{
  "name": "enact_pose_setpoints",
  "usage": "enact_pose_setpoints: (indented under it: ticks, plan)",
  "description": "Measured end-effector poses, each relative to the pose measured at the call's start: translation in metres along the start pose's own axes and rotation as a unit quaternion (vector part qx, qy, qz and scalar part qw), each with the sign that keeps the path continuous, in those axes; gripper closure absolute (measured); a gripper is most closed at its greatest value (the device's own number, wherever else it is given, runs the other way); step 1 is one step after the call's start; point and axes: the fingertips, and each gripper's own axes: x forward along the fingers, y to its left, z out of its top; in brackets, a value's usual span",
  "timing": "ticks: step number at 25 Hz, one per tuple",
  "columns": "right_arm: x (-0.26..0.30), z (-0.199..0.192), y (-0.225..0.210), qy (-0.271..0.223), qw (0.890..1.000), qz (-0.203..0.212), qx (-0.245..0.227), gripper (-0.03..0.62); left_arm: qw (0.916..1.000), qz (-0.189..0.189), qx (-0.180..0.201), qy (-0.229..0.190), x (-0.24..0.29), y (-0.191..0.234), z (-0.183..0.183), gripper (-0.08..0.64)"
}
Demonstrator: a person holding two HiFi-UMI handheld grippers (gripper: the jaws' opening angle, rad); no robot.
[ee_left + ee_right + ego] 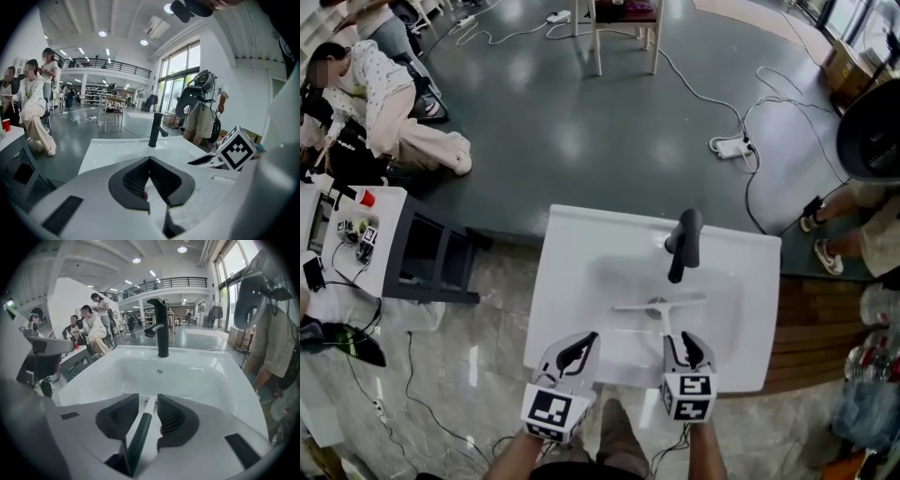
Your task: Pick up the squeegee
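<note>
A squeegee (662, 304) with a white blade and a dark green handle lies in the basin of a white sink (572, 246), its handle toward me. My right gripper (686, 349) hangs over the sink's near edge at the handle's end. In the right gripper view the handle (139, 431) runs between the jaws of the right gripper (148, 399), which stand apart with a gap beside it. My left gripper (578, 349) hovers at the near rim, left of the squeegee. Its pads meet with nothing between them in the left gripper view (149, 159).
A black faucet (685, 242) stands at the sink's far side, over the blade. A white side table (356, 239) and dark stool (436, 258) are to the left. Cables and a power strip (731, 146) lie on the floor. A person (872, 202) stands close on the right.
</note>
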Motion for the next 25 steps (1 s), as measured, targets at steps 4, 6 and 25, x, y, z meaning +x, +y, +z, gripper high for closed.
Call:
enact_pose_setpoints:
  ticks: [4, 6, 25]
  plan:
    - [0.015, -0.004, 0.000, 0.026, 1.000, 0.007, 0.005, 0.418, 1.0000, 0.002, -0.003, 0.003, 0.004, 0.003, 0.001, 0.558]
    - [0.021, -0.011, -0.001, 0.043, 0.999, 0.010, 0.006, 0.400, 1.0000, 0.004, -0.004, 0.005, 0.007, 0.004, 0.001, 0.558]
    - [0.063, -0.038, 0.005, 0.160, 0.986, 0.050, 0.018, 0.330, 0.9995, 0.021, -0.019, 0.014, 0.026, 0.020, -0.004, 0.558]
